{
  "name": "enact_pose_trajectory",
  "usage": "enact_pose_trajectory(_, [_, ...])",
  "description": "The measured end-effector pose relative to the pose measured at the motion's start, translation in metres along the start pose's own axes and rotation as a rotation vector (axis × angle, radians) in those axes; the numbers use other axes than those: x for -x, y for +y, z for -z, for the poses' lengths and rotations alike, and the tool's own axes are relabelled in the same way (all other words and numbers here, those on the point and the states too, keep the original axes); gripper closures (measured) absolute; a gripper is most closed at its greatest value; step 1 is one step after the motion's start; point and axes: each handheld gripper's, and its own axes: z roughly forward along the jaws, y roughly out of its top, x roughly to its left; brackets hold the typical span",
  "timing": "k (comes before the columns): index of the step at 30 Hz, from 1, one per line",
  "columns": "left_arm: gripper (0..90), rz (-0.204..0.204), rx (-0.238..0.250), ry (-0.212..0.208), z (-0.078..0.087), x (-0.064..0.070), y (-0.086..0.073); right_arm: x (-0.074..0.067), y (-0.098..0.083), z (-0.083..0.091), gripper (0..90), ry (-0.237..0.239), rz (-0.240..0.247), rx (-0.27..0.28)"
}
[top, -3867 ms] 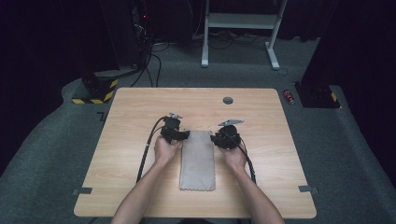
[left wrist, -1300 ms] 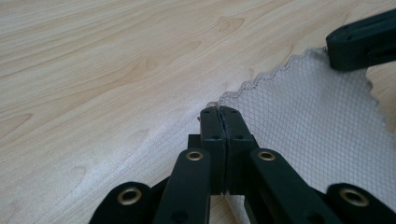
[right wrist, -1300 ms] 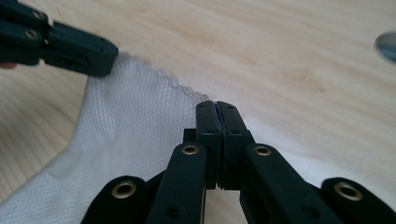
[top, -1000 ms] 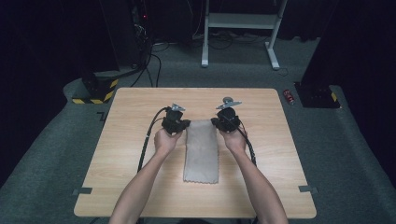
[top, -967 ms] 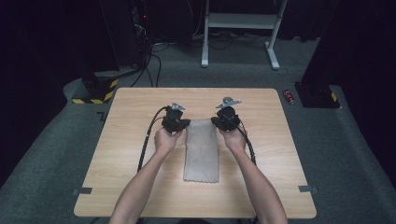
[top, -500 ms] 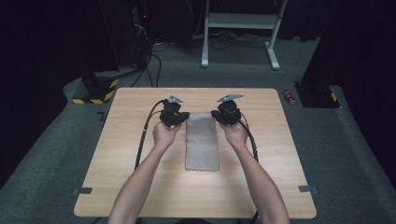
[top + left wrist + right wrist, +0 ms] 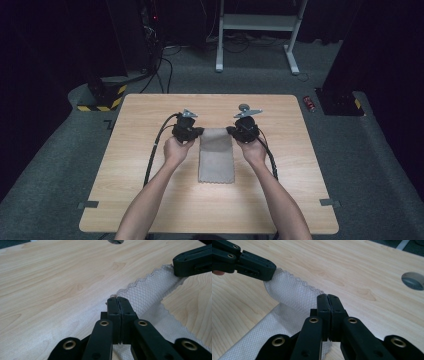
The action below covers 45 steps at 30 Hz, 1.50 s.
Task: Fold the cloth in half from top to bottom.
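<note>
Both grippers' fingers (image 7: pixel 117 305) pinch the cloth's (image 7: pixel 216 156) 2 far corners, lifted off the table (image 7: pixel 150 125).

1 cloth (image 7: pixel 216 155), 2 grippers, 1 table (image 7: pixel 150 200).

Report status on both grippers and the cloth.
Left gripper and right gripper: jaws shut on far corners of grey mesh cloth. Cloth's far edge lifted, rest flat on wooden table. Nothing in the way.

tongs (image 7: pixel 117 300): clamped on cloth (image 7: pixel 145 293) corner | surface: wooden table (image 7: pixel 55 277)
</note>
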Motion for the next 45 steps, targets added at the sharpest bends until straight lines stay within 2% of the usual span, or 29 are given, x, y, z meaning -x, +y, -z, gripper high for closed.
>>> enact_pose_trajectory(13, [89.2, 0.006, -0.038, -0.018, -0.011, 0.004, -0.018, -0.001, -0.022, -0.008, 89.0, 0.023, -0.017, -0.033])
enact_pose_trajectory(17, [89.2, -0.004, -0.040, -0.019, -0.011, 0.007, -0.021, -0.001, -0.027, -0.009, 89.0, 0.028, -0.024, -0.040])
enact_pose_trajectory(23, [89.2, -0.039, -0.052, -0.013, -0.010, 0.013, -0.028, -0.004, -0.037, -0.009, 89.0, 0.036, -0.021, -0.046])
enact_pose_trajectory(28, [89.2, -0.028, -0.057, -0.019, -0.011, 0.014, -0.033, -0.006, -0.043, -0.010, 89.0, 0.046, -0.020, -0.058])
enact_pose_trajectory(40, [89.1, -0.023, -0.044, -0.030, -0.007, 0.017, -0.042, -0.010, -0.052, -0.008, 89.0, 0.062, -0.027, -0.049])
enact_pose_trajectory(45, [89.1, -0.026, -0.039, -0.032, -0.002, 0.019, -0.044, -0.012, -0.052, -0.004, 88.9, 0.067, -0.015, -0.041])
